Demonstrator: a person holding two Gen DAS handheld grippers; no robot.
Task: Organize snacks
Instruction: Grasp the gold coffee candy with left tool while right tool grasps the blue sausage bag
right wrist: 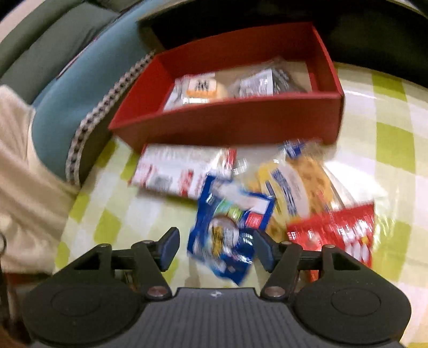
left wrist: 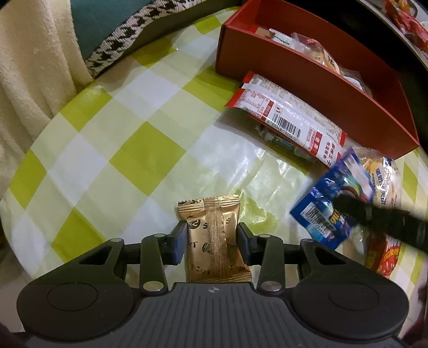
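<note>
- Gold and crinkly, the small foil snack packet (left wrist: 214,241) stood between the blue pads (left wrist: 179,242) of the left gripper (left wrist: 211,241), which pressed on both its sides. That gripper was closed tight on it, just over the green and white checked tablecloth (left wrist: 120,150).
- To do this step well, I think the packet should be lifted straight up first and then carried to the red cardboard box (left wrist: 315,88), so it does not drag on the cloth. The squeeze should stay soft, because the snack inside may crack.
- The box sat at the far side of the table and already held a few wrapped snacks. There looked to be room for more.
- The left gripper pointed steeply down at the table, with the packet's top end sticking out past its fingertips.
- The shiny blue snack bag (right wrist: 230,227) lay between the fingers of the right gripper (right wrist: 214,243). Those jaws stood partly open. One pad seemed to touch the bag's edge, but the other stood clear, so it had no hold on it. That picture was blurry.
- The right gripper tilted down toward the pile.
- Near the blue bag lay a white and red flat packet (left wrist: 289,117), a yellow snack bag (right wrist: 297,184) and a red snack bag (right wrist: 345,230).
- Beside the table were a cream blanket (left wrist: 32,80) and a teal cushion (left wrist: 107,21).
</note>
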